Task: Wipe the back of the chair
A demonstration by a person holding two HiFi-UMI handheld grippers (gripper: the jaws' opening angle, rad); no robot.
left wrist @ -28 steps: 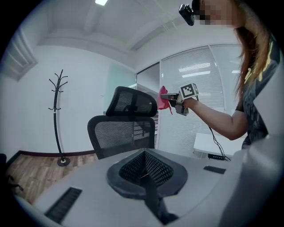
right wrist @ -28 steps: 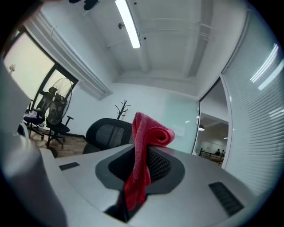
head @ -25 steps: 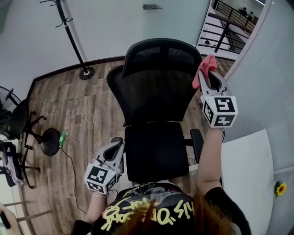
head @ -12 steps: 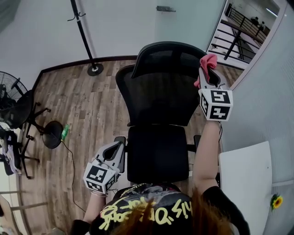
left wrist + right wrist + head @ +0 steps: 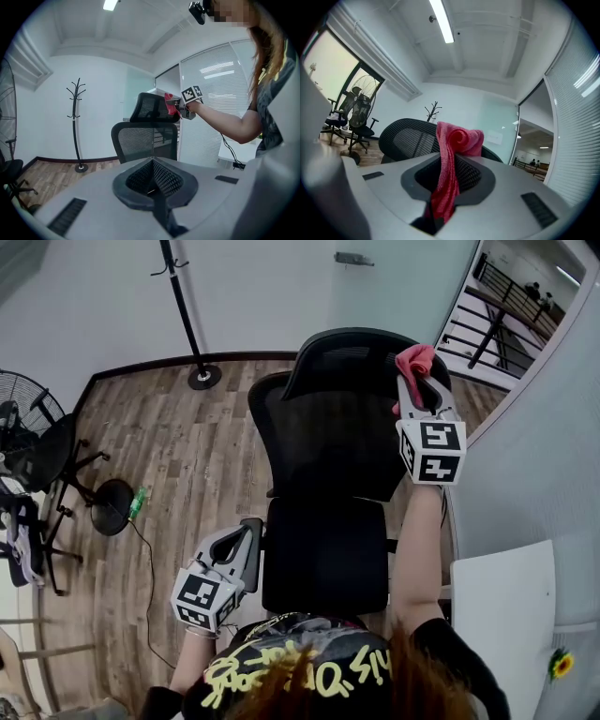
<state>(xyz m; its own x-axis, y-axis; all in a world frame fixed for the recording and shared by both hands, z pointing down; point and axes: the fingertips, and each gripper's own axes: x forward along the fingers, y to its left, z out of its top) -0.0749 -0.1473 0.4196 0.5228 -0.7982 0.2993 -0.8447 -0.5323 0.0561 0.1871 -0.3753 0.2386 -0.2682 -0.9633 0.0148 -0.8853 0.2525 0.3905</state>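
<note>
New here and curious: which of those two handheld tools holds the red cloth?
The right tool, raised at the chair's headrest, is shut on the red cloth; the left tool hangs low beside the seat, empty.

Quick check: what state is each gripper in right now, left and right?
Left gripper: shut, nothing between its jaws.
Right gripper: shut on the red cloth.

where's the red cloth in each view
Head view: upper right, the red cloth sits at the tip of the right gripper, against the chair's headrest.
Left gripper view: a small red patch just above centre, cloth at the right end of the headrest.
Right gripper view: dead centre, cloth clamped between the jaws, headrest behind.
Shared landmark: the black mesh headrest.
</note>
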